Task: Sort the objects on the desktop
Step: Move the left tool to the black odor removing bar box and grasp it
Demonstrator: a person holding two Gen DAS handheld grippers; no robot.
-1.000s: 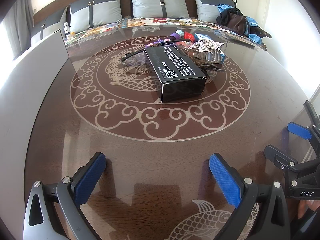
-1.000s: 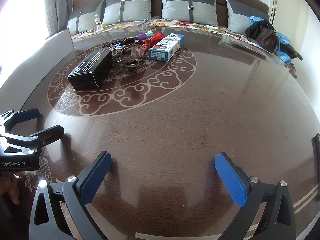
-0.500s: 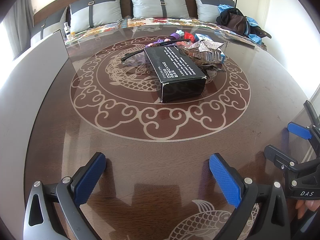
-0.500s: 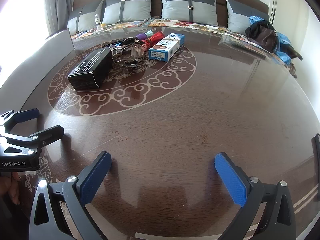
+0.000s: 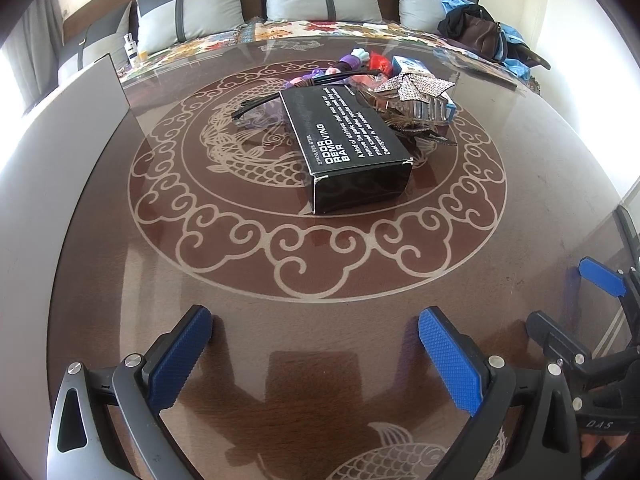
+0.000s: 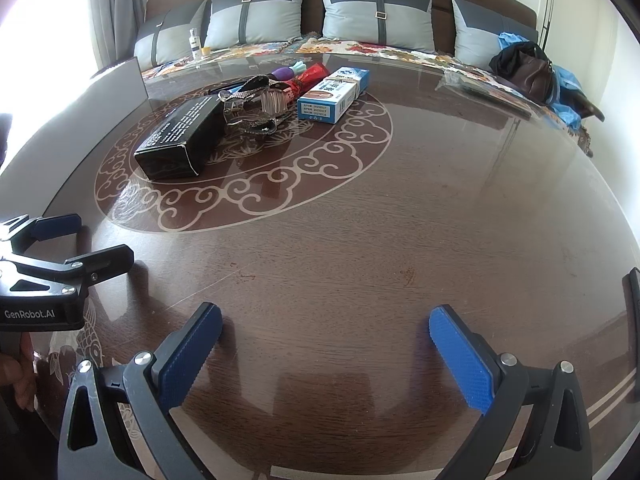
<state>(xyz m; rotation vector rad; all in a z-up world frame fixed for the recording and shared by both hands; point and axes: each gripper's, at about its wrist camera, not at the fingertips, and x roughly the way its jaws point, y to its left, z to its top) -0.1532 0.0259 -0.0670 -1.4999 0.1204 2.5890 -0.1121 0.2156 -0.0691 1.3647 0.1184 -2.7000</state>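
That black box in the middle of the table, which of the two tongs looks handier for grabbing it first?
Probably the left tongs: open and empty, they point almost straight at the black box. From the right tongs, equally open, the box sits off to the left.

I logged: round dark table (image 6: 400, 240), koi inlay | cushioned sofa (image 6: 376, 12) behind | daylight from left window (image 6: 24, 4).

Near table (image 6: 400, 240) bare; black box (image 5: 352, 148) fronts clutter.
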